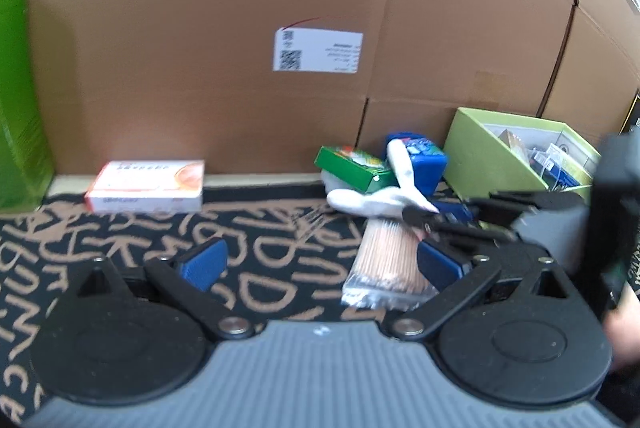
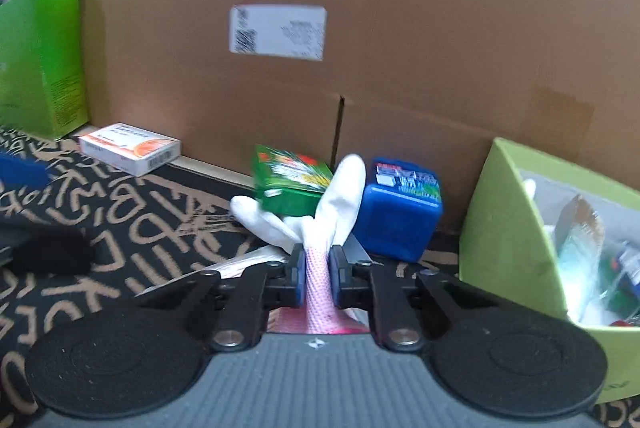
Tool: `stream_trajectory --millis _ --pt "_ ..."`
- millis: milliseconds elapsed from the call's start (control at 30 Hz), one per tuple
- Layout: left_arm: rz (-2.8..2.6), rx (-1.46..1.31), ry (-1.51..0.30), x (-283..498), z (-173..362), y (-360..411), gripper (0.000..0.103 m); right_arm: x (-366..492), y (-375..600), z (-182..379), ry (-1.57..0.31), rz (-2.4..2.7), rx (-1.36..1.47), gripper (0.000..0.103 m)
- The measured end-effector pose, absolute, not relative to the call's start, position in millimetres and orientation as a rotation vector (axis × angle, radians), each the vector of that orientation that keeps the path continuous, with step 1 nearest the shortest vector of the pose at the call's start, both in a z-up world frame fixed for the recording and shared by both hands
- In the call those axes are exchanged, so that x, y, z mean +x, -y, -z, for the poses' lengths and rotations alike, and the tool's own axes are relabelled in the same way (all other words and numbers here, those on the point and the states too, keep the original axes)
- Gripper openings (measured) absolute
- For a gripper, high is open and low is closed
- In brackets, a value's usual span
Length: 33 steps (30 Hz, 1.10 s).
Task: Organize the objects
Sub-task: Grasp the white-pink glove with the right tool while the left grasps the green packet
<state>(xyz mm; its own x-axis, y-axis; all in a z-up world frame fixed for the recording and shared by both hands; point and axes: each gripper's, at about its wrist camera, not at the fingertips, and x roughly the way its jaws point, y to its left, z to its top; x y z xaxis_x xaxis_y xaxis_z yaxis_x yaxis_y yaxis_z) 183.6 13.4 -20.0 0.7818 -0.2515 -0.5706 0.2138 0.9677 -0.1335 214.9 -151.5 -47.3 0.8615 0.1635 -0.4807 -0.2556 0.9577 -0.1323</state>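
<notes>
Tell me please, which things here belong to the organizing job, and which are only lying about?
In the job:
- glove, pinched in the right gripper
- light green bin
- small green box
- blue container
- stick bundle

Probably only about:
- big cardboard boxes
- tall green box
- patterned mat

We see the left gripper (image 1: 320,264): black linkage arms, silver pivot screws, blue ribbed pads (image 1: 204,262), grey ridged body; the right gripper (image 2: 316,270) matches.

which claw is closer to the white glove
Right. The right claw is shut on the white glove; the left claw is open, short of it, over the patterned mat.
</notes>
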Motion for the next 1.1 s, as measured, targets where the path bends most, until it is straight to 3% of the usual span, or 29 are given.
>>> stream_trajectory --millis 367,567,800,900,1100 --pt "0.284 -0.104 -0.650 240 32 18 0.103 121 171 41 -0.482 -0.270 -0.141 0.013" --pt "0.342 -0.032 -0.616 284 41 34 0.103 109 188 40 -0.474 -0.239 -0.080 0.013" --pt "0.398 0.017 -0.710 323 63 49 0.103 113 196 46 -0.493 -0.213 -0.038 0.013" --pt "0.421 -0.019 -0.727 325 71 44 0.074 110 199 47 -0.497 -0.208 -0.028 0.013" --pt "0.421 -0.014 -0.734 292 65 35 0.069 98 203 47 -0.508 -0.208 -0.004 0.013"
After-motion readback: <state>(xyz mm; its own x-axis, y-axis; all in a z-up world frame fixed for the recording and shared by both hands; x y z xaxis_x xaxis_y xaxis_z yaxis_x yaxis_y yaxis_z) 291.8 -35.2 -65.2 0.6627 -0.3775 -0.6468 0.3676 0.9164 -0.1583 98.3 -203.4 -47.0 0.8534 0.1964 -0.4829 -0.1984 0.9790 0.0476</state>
